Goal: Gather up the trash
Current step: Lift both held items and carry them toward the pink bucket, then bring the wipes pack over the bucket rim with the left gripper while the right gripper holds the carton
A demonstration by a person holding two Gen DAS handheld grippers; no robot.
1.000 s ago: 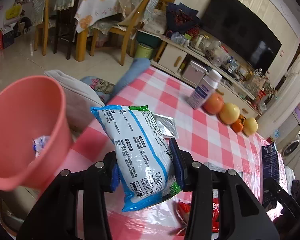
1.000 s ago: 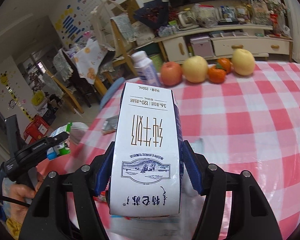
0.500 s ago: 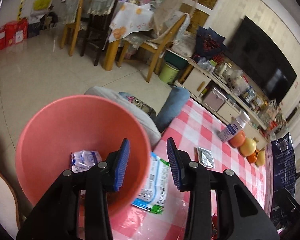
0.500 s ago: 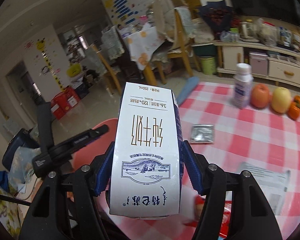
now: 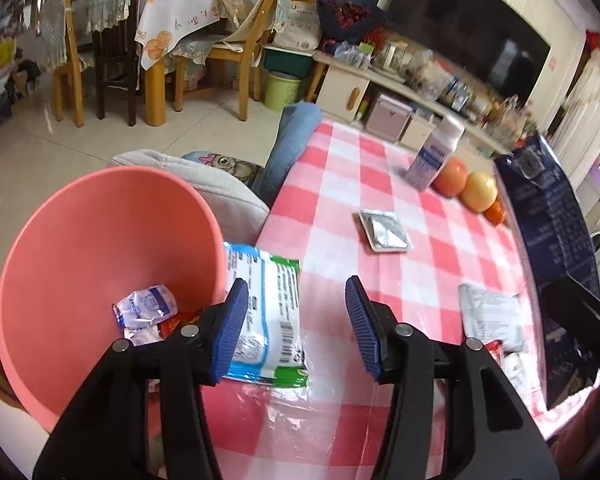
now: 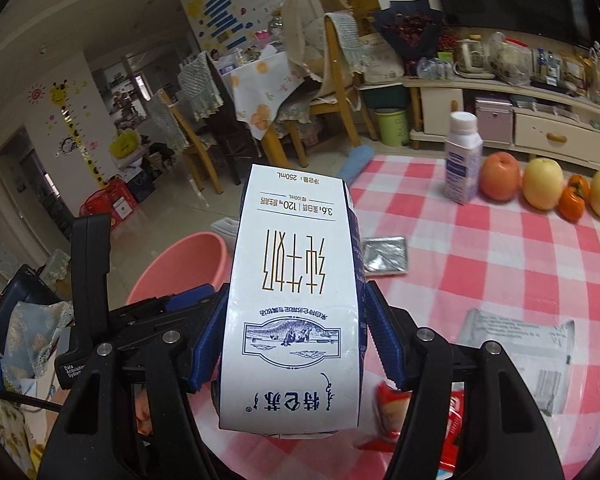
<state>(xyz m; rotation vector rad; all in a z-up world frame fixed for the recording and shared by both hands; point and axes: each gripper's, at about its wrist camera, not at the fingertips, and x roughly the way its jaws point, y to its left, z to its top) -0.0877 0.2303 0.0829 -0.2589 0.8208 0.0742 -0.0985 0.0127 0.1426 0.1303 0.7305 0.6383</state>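
Underneath, red-checked tablecloth, tiled floor.

White milk carton upright; blue-green packet flat (beside pink basin).

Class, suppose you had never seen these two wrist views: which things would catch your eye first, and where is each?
The tall white milk carton with gold lettering fills the middle of the right wrist view, clamped in the right gripper. In the left wrist view, the big pink plastic basin looms at left with wrappers inside, beside the red-and-white checked tablecloth. A blue-and-green printed packet lies at the table's edge beyond the open left gripper.
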